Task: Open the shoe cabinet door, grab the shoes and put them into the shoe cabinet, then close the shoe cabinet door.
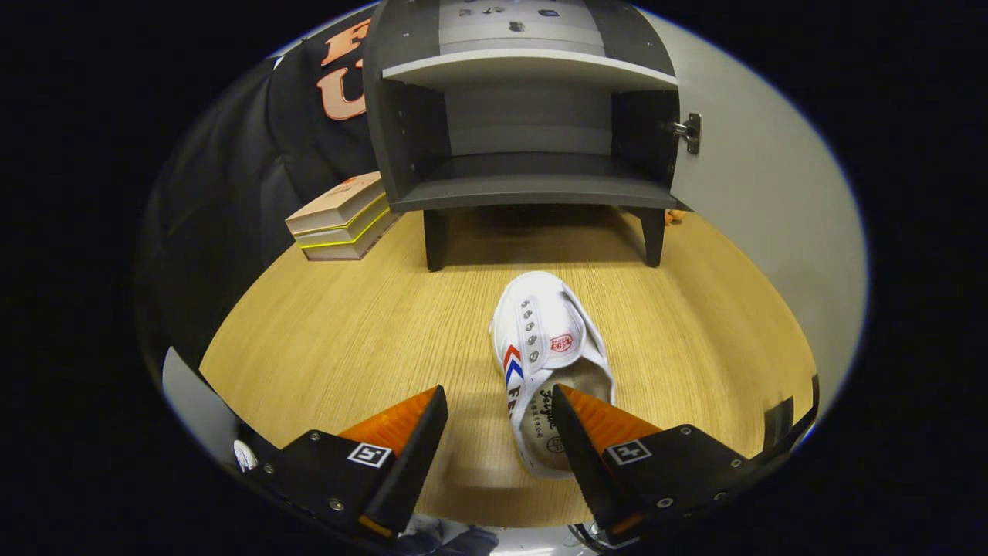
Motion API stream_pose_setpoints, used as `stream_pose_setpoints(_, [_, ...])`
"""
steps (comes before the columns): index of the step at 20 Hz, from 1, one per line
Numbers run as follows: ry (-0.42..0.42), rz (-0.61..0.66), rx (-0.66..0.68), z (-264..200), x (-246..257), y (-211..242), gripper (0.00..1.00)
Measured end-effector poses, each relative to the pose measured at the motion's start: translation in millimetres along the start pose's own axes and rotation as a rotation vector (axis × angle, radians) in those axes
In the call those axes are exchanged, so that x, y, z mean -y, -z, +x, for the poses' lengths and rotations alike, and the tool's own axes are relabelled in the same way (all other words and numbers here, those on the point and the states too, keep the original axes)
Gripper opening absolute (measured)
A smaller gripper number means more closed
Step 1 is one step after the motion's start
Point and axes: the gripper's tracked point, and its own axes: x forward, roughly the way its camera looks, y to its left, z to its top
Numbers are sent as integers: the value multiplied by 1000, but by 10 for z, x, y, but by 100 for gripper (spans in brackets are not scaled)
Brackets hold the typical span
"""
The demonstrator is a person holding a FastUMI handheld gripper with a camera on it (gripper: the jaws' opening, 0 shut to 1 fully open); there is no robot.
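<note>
The shoe (540, 347) lies on the floor (347, 340) before the open cabinet (525, 116), books (343, 220) at its left.

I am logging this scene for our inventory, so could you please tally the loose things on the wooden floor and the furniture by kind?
Shoe: 1, the white shoe, its heel end between the open fingers of the hand-held gripper
Cabinet: 1, the shoe cabinet, its door open
Boxes: 2, the stacked boxes left of the cabinet
Total: 4

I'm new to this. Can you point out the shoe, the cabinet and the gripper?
shoe (544, 336): gripper view, white upper.
cabinet (532, 191): gripper view, bottom shelf's front edge.
gripper (500, 409): gripper view, open, midway between fingertips, right finger over the shoe's opening.
</note>
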Motion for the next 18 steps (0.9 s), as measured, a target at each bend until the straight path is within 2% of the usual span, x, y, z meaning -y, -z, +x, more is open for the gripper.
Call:
stream_pose_setpoints(3, [-7,19,-7,92,46,21,84])
stream_pose_setpoints(5, [-8,27,-11,148,79,24,76])
stream_pose_setpoints(10, [-23,34,-35,241,94,54,38])
stream_pose_setpoints(11, [-25,33,-41,252,94,59,35])
stream_pose_setpoints(12, [-30,36,-37,256,101,46,26])
stream_pose_setpoints(18, [-41,52,-44,254,83,55,2])
